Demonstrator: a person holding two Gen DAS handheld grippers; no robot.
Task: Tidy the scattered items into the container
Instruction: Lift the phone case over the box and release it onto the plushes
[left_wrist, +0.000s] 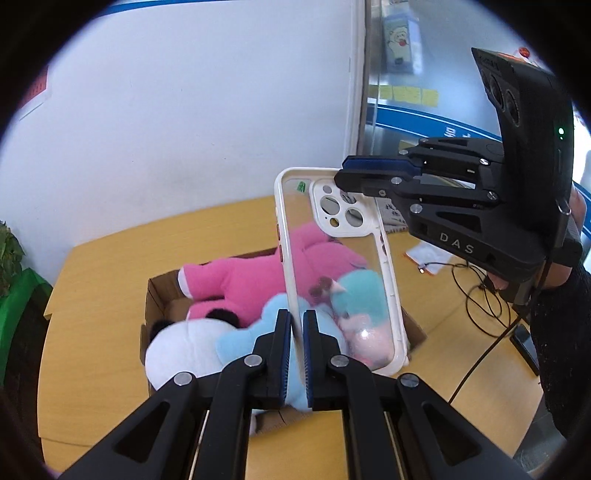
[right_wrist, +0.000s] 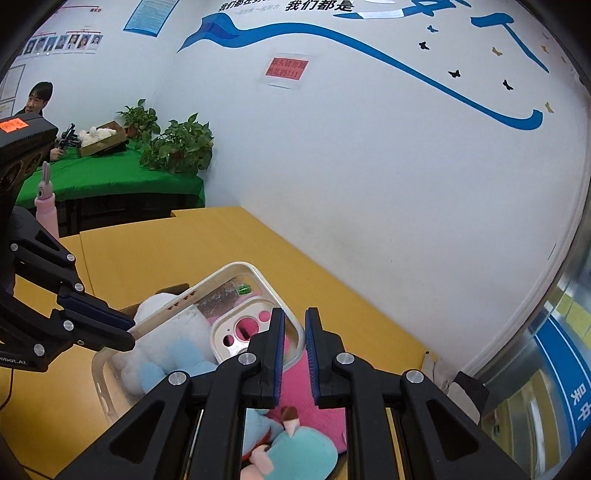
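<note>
Your left claw (left_wrist: 297, 354) is clamped on the case (left_wrist: 334, 258) edge, case upright above the box (left_wrist: 157, 291) w/ plushies (left_wrist: 236, 280). Right claw (right_wrist: 294, 363) sits slightly open at the case's top corner, gripping nothing.

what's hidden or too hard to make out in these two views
- Cardboard box: its floor is buried under plush toys in both views.
- Phone case, left wrist view: the top corner sits behind the right tongs, so contact there is unclear.
- Phone case, right wrist view: one end is covered by the left tongs.
- Red wall notice: its text is too small.
</note>
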